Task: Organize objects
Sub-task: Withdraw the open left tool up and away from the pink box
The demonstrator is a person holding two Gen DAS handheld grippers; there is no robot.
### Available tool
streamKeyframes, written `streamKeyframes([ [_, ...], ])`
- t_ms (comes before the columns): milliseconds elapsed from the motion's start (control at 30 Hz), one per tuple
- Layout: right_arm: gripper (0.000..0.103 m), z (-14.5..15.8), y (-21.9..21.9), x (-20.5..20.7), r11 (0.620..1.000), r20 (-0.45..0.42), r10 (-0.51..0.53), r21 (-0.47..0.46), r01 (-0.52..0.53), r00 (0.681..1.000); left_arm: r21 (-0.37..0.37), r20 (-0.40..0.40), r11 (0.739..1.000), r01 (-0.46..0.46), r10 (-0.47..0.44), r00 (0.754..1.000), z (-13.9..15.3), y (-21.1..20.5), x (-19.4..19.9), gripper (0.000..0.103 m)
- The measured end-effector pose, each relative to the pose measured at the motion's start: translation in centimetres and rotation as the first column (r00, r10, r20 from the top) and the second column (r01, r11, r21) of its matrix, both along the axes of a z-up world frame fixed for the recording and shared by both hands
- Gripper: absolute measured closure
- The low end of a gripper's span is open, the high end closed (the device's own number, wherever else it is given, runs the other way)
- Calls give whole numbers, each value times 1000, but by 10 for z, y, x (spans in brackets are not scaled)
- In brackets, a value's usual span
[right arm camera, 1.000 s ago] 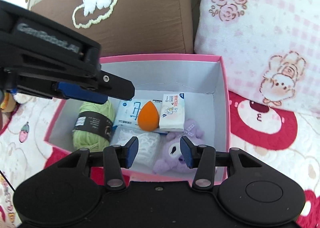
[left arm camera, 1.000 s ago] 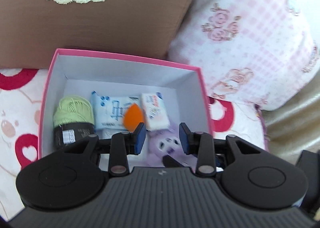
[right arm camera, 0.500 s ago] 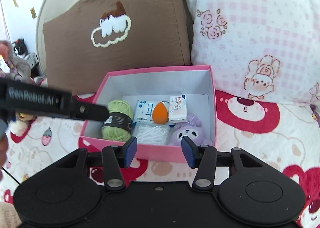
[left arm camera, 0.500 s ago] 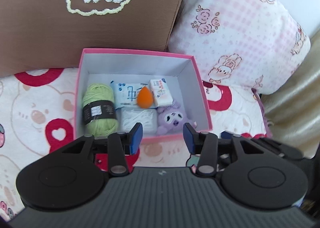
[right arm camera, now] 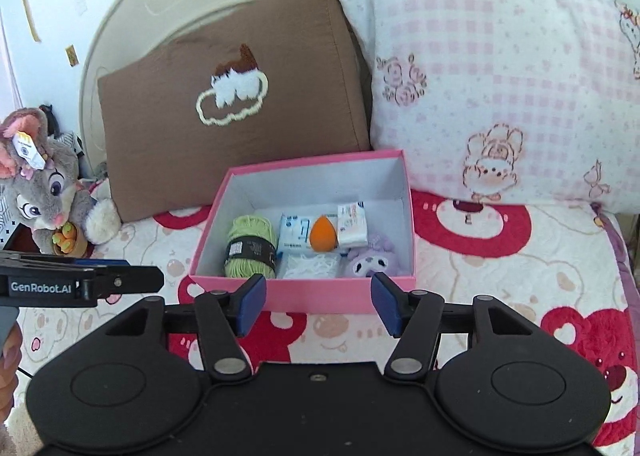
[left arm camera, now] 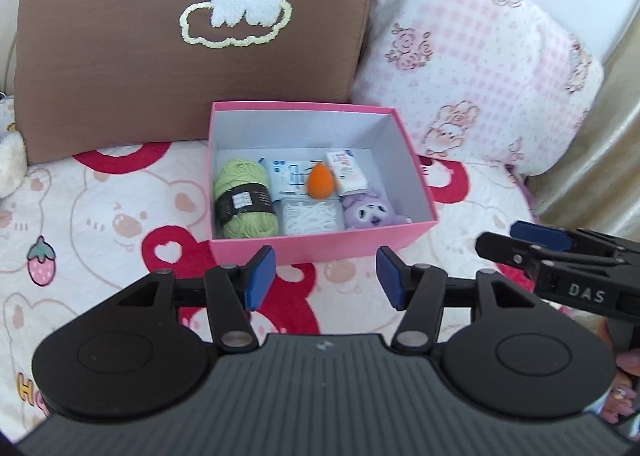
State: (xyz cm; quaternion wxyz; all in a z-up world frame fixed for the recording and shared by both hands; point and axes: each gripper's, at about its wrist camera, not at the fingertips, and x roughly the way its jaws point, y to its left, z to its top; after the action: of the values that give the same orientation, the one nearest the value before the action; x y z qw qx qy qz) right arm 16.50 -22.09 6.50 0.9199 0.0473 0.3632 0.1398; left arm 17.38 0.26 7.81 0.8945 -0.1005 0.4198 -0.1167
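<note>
A pink box (left arm camera: 320,252) (right arm camera: 320,298) stands on the bed in front of the pillows. It holds a green yarn ball (left arm camera: 244,201) (right arm camera: 251,246), a blue-white tissue pack (left arm camera: 289,175) (right arm camera: 294,234), an orange sponge egg (left arm camera: 320,180) (right arm camera: 323,234), a small white packet (left arm camera: 346,171) (right arm camera: 352,224), a white string bundle (left arm camera: 309,217) (right arm camera: 309,267) and a purple plush (left arm camera: 370,211) (right arm camera: 372,262). My left gripper (left arm camera: 325,280) is open and empty, just short of the box's near wall. My right gripper (right arm camera: 318,304) is open and empty, also short of the box.
A brown pillow (left arm camera: 192,39) (right arm camera: 236,103) and a pink checked pillow (left arm camera: 472,67) (right arm camera: 500,75) lean behind the box. A grey rabbit plush (right arm camera: 40,183) sits at the left. The bedspread (left arm camera: 92,215) has bear prints. The right gripper shows in the left wrist view (left arm camera: 540,244).
Both grippers have pulled back and up from over the box. The box now sits farther away in both views. Both stay open and empty.
</note>
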Motion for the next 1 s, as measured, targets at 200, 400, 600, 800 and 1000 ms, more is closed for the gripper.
streamKeyframes([
  [200, 34, -3, -2, -16, 1000, 39, -9, 5, 9, 999, -10, 47, 1000, -19, 19, 999, 5, 8, -28, 45],
  [400, 28, -25, -12, -24, 997, 25, -15, 79, 13, 1000, 15, 56, 999, -45, 44, 997, -1, 14, -43, 39],
  [600, 23, -45, -18, -24, 994, 5, -24, 111, 23, 1000, 34, 17, 998, -48, 48, 999, -25, 13, -43, 35],
  [800, 8, -63, -21, -25, 991, 2, -53, 122, 53, 999, -17, -21, 999, -38, 38, 999, -51, 15, -36, 17],
  [1000, 8, -75, -23, -19, 988, -57, -119, 94, 124, 991, -47, -54, 998, -49, 46, 997, -66, 17, -33, 7],
])
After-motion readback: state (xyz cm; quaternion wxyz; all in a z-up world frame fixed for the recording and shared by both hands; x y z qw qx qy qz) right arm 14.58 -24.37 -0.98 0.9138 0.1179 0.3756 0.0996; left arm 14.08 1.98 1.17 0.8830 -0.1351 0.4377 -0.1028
